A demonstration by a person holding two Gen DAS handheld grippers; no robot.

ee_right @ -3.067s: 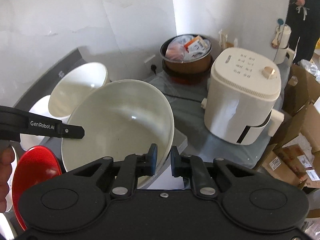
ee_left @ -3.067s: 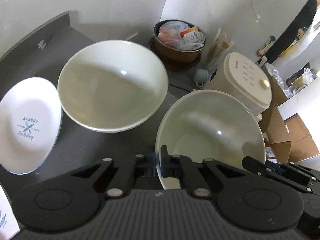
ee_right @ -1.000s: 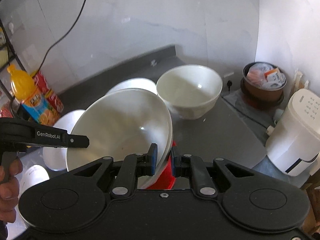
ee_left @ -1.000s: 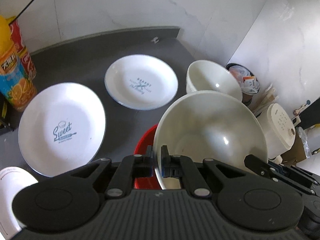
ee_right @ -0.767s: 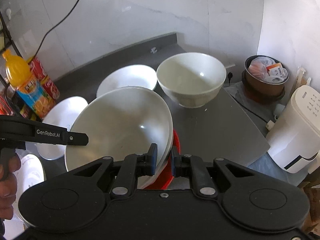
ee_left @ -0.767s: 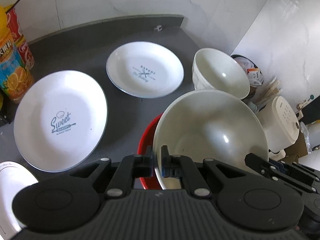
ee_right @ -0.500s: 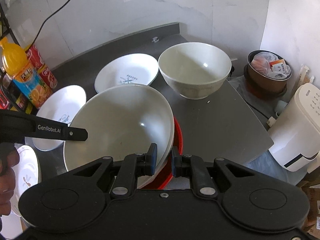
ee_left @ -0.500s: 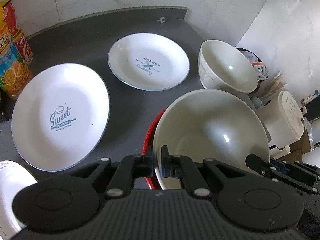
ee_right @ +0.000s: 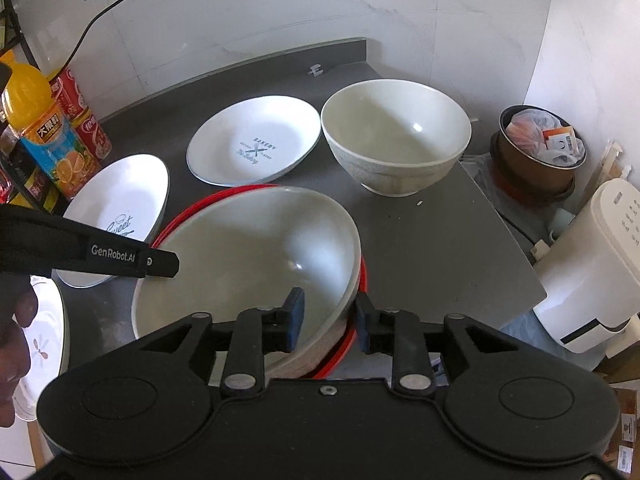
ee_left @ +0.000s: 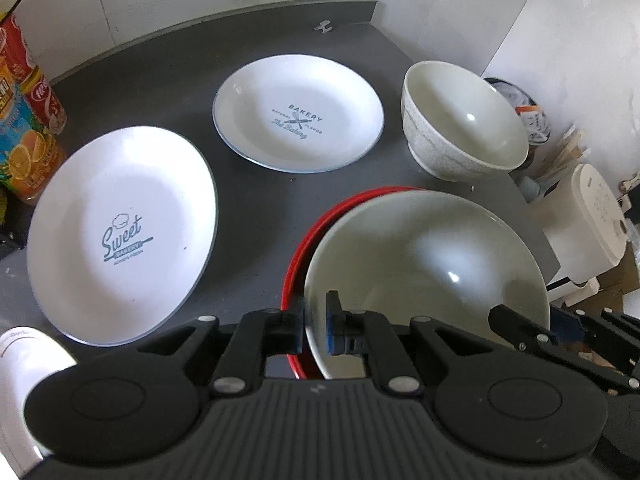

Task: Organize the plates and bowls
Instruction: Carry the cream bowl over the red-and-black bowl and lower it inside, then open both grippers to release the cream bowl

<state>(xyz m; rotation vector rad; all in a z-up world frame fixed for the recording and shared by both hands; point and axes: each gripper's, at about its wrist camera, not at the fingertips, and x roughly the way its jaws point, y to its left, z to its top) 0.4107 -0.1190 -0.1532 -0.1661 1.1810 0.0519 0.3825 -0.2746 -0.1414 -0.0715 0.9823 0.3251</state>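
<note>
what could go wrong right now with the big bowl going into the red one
The right gripper has opened off the rim while the left gripper pinches it alone, so the tilted big bowl could twist or drop hard into the red bowl. The stack sits near the counter edge; a nudge might slide it off.

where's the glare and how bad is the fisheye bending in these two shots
Left wrist view: small bright highlights sit inside the held cream bowl and the far bowl; the counter's back edge bows into an arc. Right wrist view: a faint glint in the held bowl, the orange juice bottle leans inward at the frame edge, and the corners go black.
</note>
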